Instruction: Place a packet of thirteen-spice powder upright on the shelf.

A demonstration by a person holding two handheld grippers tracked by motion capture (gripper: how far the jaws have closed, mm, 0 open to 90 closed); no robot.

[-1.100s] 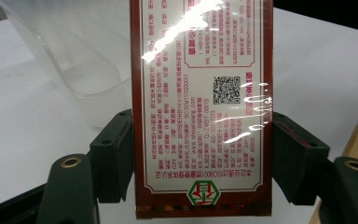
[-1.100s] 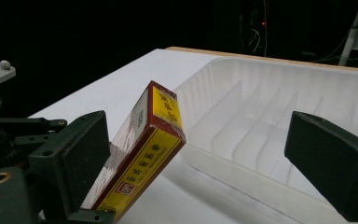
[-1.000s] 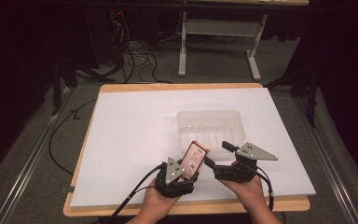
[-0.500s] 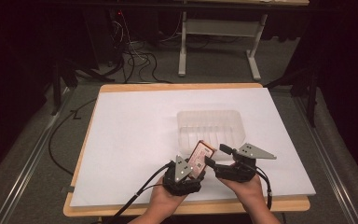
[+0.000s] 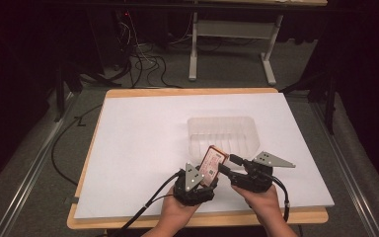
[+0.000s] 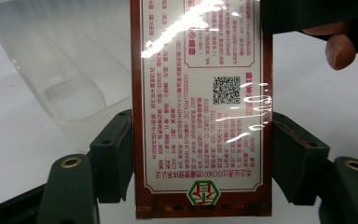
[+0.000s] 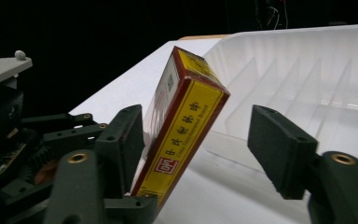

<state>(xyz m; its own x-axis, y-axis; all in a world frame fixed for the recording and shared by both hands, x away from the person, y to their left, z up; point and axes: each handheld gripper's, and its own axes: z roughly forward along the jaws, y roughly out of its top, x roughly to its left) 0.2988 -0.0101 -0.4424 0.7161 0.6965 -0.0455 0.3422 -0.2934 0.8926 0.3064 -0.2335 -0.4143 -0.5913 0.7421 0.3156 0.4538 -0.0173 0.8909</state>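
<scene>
A red box printed with small text [image 5: 212, 163] stands tilted at the table's front, just before a clear plastic container [image 5: 222, 120]. My left gripper [image 5: 208, 177] is shut on the box, one jaw on each long side, as the left gripper view shows on the box [image 6: 200, 107] between the left gripper's [image 6: 202, 156] jaws. My right gripper [image 5: 227, 164] stands open at the box's right edge. In the right gripper view the box's yellow side [image 7: 182, 121] leans beside one jaw of the right gripper [image 7: 198, 149], while the other jaw stands apart from it.
The ribbed clear container [image 7: 317, 79] lies right behind the box, its wall also in the left gripper view [image 6: 51, 70]. White paper [image 5: 143, 148] covers the wooden table. Cables and table legs [image 5: 192, 44] lie on the floor beyond.
My left gripper has carried the box to the right and a little forward, toward the container. The box now sits between the right gripper's open jaws.
</scene>
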